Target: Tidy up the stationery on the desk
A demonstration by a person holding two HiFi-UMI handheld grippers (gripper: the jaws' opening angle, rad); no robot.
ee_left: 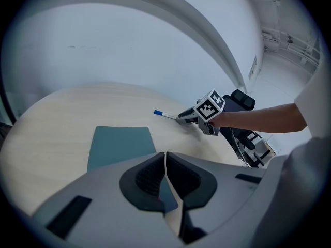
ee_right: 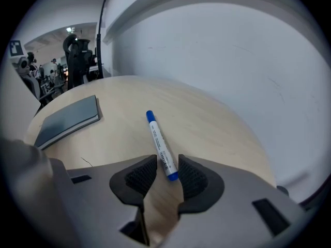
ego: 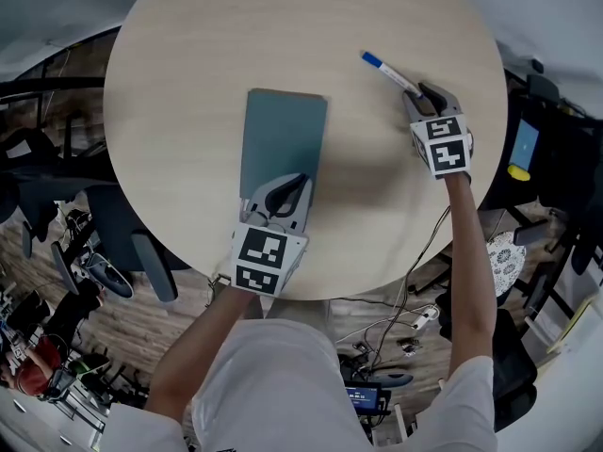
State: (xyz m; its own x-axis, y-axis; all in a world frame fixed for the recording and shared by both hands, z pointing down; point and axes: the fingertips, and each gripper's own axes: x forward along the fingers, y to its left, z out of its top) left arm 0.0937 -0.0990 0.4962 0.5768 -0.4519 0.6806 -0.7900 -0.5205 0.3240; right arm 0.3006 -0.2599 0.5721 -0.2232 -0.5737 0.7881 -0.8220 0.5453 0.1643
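Note:
A white marker with blue ends [ego: 388, 72] lies on the round wooden table [ego: 188, 64] at the right. My right gripper [ego: 421, 92] is open, and the marker's near end [ee_right: 159, 143] lies between its jaws, close to the right pad; the rest sticks out ahead. A teal notebook [ego: 283, 139] lies flat at the table's middle. My left gripper [ego: 281, 194] is shut over the notebook's near end [ee_left: 121, 143], with nothing seen between its pads. The left gripper view also shows the right gripper [ee_left: 186, 119] at the marker [ee_left: 165, 114].
The table's edge curves close behind both grippers. Office chairs [ego: 122, 243] and cables stand on the wooden floor below it, with a dark chair [ego: 532, 139] at the right. A white curved wall rises beyond the table's far side.

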